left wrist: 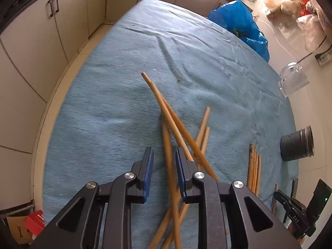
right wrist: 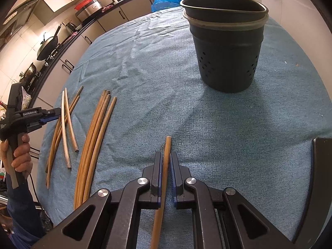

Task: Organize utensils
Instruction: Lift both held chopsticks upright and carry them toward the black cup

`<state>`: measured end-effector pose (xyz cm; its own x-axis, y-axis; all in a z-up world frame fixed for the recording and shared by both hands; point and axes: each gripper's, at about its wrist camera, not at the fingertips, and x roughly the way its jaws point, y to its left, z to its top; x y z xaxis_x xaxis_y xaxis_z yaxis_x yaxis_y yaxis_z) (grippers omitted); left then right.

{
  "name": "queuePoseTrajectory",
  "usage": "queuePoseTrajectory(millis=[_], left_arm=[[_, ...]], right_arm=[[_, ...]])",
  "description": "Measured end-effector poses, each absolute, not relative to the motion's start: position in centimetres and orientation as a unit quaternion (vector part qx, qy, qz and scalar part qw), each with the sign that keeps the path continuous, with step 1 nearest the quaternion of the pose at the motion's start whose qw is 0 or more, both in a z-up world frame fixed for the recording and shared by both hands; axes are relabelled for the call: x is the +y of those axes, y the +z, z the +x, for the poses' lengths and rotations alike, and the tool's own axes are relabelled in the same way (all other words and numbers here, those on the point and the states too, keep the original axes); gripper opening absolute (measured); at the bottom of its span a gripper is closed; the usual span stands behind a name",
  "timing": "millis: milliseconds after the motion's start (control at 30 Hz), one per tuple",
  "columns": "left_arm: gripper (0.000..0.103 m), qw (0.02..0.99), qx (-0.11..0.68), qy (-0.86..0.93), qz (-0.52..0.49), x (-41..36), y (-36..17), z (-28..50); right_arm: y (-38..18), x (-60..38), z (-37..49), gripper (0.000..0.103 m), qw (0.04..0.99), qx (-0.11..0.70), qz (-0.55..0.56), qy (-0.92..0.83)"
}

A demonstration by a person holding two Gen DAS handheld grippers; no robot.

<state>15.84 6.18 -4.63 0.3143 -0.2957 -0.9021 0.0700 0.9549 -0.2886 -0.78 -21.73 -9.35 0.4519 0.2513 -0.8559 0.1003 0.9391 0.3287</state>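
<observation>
My left gripper (left wrist: 164, 155) is open above a loose, crossed heap of wooden chopsticks (left wrist: 176, 124) on the blue cloth; one blurred stick runs between its fingers. It also shows in the right wrist view (right wrist: 56, 111) at the far left, over that heap (right wrist: 66, 124). My right gripper (right wrist: 165, 161) is shut on a single wooden chopstick (right wrist: 166, 155), held just above the cloth. A dark perforated utensil holder (right wrist: 226, 47) stands upright ahead of it, a little to the right; it also shows in the left wrist view (left wrist: 296, 145). A neat bundle of chopsticks (right wrist: 93, 143) lies left of the right gripper.
The table is covered with a blue cloth (right wrist: 155, 72). A blue plastic bag (left wrist: 240, 25) sits at its far edge. A glass jar (left wrist: 292, 78) lies off the table's right side. A dark object (right wrist: 319, 186) stands at the right edge of the right wrist view. Kitchen cabinets (left wrist: 31, 47) line the left.
</observation>
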Motion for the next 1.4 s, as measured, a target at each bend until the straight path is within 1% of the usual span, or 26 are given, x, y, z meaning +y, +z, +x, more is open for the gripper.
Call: queuePoseTrajectory(millis=[300,367,400,533,700,767,833,867,967,1233,1300,1400], left_arm=[[0.021,0.814,0.574,-0.078,-0.054,4.0,-4.5,18.2],[0.014,0.816,0.574,-0.064,-0.033,3.4,-4.6,18.7],[0.007,0.817,0.573,-0.053,-0.024,3.2,-4.6,18.9],[0.006,0.822,0.564,-0.065,-0.039,3.7,-3.8,18.2],[0.006,0.853,0.511,-0.087,-0.059,4.3,0.3,14.9],[0.006,0.867,0.485,-0.092,-0.064,4.4,2.3,13.3],[0.007,0.881,0.459,-0.102,-0.064,4.3,4.4,11.6],[0.007,0.888,0.444,-0.104,-0.061,4.1,5.5,10.5],[0.007,0.901,0.413,-0.117,-0.058,3.6,7.9,8.0],[0.007,0.921,0.359,-0.143,-0.044,2.4,11.5,2.7],[0.007,0.923,0.351,-0.151,-0.041,2.1,12.1,1.6],[0.007,0.927,0.341,-0.155,-0.033,1.7,12.6,0.5]], right_arm=[[-9.3,-21.6,-0.5,0.008,0.833,0.527,0.163,0.047],[-9.2,-21.5,-0.2,0.008,0.832,0.53,0.157,0.048],[-9.2,-21.5,-0.1,0.008,0.831,0.532,0.153,0.049],[-8.5,-21.5,0.3,0.008,0.833,0.531,0.146,0.061],[-6.0,-22.0,-0.1,0.007,0.852,0.497,0.151,0.068],[-4.9,-22.0,-0.5,0.007,0.863,0.477,0.152,0.071],[-2.8,-21.9,-1.7,0.007,0.882,0.44,0.15,0.076],[-2.8,-21.9,-1.7,0.007,0.882,0.44,0.15,0.076],[-0.4,-21.5,-3.3,0.007,0.908,0.389,0.138,0.08],[5.2,-20.2,-8.6,0.007,0.96,0.241,0.109,0.087],[6.0,-19.9,-9.7,0.007,0.967,0.215,0.107,0.084],[6.4,-19.3,-10.7,0.007,0.972,0.2,0.097,0.079]])
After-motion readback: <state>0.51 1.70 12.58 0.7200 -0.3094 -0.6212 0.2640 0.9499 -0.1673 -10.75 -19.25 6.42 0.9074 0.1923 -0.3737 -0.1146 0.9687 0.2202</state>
